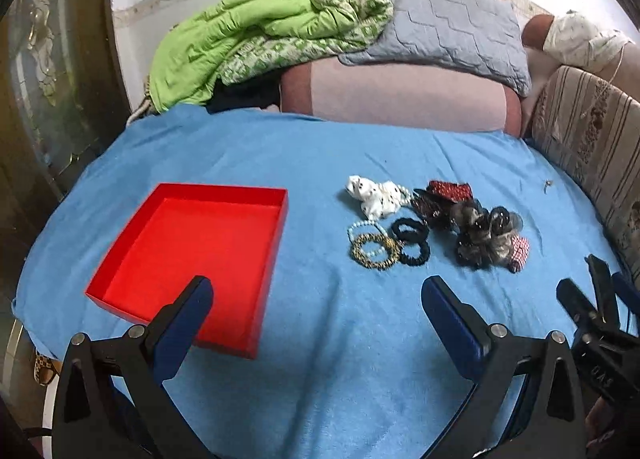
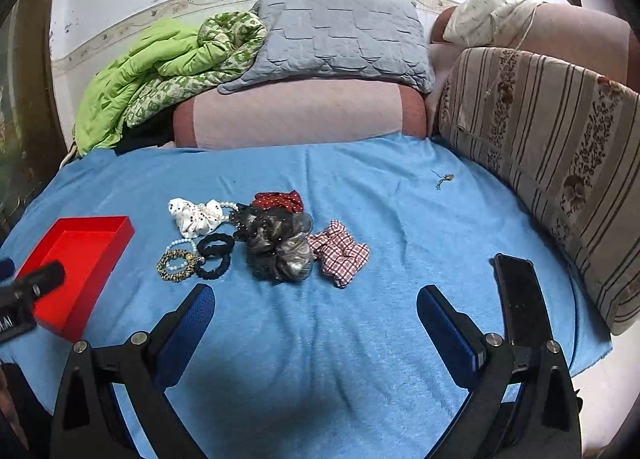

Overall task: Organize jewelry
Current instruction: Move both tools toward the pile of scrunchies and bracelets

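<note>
**Tangled pile, soft bed: where this could slip**

Blue bedding (image 2: 320,339) is covering a soft bed, with pillows and a green quilt (image 1: 224,43) heaped at the far end. Both tools are hovering low over the cloth near the viewer. The left gripper (image 1: 316,299) is standing wide open and holding nothing, and the right gripper (image 2: 316,303) is doing the same.

The red tray (image 1: 192,259) is lying empty to the left, partly under the left gripper's finger in the left wrist view. The jewelry is sitting in a loose cluster well apart from it: a beaded bracelet (image 2: 178,265) is overlapping a pale bead bracelet (image 2: 180,245) and touching the black hair ties (image 2: 216,255), while a pearl strand (image 2: 218,211) is running across the white scrunchie (image 2: 192,219) toward the dark scrunchies (image 2: 280,247). A checked scrunchie (image 2: 340,253) is lying just beside those.

Judging from this, the main risk is grabbing one piece and dragging its neighbours along, since the pieces are overlapping. The bedding may also be bunching into the jaws if a finger presses too deep. A black phone (image 2: 520,299) is lying near the right gripper and could be knocked. A tiny metal item (image 2: 444,180) is lying alone farther back and could be overlooked.
</note>
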Motion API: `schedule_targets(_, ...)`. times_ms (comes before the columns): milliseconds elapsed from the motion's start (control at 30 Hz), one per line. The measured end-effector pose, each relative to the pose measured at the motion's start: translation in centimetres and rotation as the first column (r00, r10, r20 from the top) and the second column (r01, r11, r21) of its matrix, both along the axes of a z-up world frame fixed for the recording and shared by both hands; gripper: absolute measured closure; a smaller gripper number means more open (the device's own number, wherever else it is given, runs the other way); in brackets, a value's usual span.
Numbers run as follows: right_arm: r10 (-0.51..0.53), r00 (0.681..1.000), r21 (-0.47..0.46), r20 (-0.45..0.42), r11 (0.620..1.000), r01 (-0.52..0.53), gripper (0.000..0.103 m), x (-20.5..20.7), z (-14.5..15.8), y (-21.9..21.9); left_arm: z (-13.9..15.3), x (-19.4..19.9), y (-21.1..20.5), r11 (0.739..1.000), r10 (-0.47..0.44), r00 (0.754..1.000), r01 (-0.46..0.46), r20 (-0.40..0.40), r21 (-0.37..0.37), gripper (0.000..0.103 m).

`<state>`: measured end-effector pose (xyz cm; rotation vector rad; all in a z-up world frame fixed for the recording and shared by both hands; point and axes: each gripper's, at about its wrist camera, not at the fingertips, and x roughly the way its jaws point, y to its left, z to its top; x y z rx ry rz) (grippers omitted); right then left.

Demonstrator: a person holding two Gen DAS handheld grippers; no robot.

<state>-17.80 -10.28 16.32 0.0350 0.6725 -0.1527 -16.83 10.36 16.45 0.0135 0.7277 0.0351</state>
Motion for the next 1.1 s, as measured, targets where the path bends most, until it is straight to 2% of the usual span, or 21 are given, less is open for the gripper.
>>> schedule_targets(133, -0.006, 1.0, 0.012, -0.027, 1.0, 0.006, 0.0, 0.2, -0.6, -0.2, 0.0, 0.0, 0.1, 1.0, 0.0, 1.0, 0.0, 0.001, 0.03, 0.0)
schedule_targets(533, 0.005, 0.996, 0.05, -0.087, 0.999, -0.001, 0.001, 1.1, -2.7, -1.2, -3.0, 1.3, -0.7, 0.998, -0.055, 0.992, 0.059, -0.11, 0.034, 0.0)
schedule_targets(800, 0.024, 0.992, 0.08, -0.122, 0.997, -0.014, 0.005, 2.0, -4.1, -1.7, -3.1, 3.1, 1.8, 0.999, -0.016, 0.994, 0.019, -0.111, 0.029, 0.0)
schedule_targets(867, 0.03, 0.991, 0.092, -0.131, 0.996, -0.018, 0.007, 2.3, -4.4, -2.0, -3.0, 3.7, 2.3, 0.999, -0.028, 0.993, 0.03, -0.111, 0.023, 0.007)
schedule_targets(933, 0.041, 0.989, 0.1, -0.139, 0.995, -0.027, 0.009, 2.7, -4.7, -2.1, -3.1, 4.2, 2.3, 0.999, -0.046, 0.992, 0.049, -0.122, 0.023, 0.021)
schedule_targets(1000, 0.053, 0.988, 0.109, -0.147, 0.993, -0.038, 0.012, 3.2, -5.0, -2.2, -3.2, 5.3, 2.2, 0.997, -0.07, 0.987, 0.073, -0.142, 0.016, 0.031)
schedule_targets(1100, 0.07, 0.986, 0.122, -0.15, 0.991, -0.051, 0.014, 4.3, -5.1, -2.5, -3.1, 7.3, 2.1, 0.996, -0.087, 0.983, 0.087, -0.16, -0.013, 0.032)
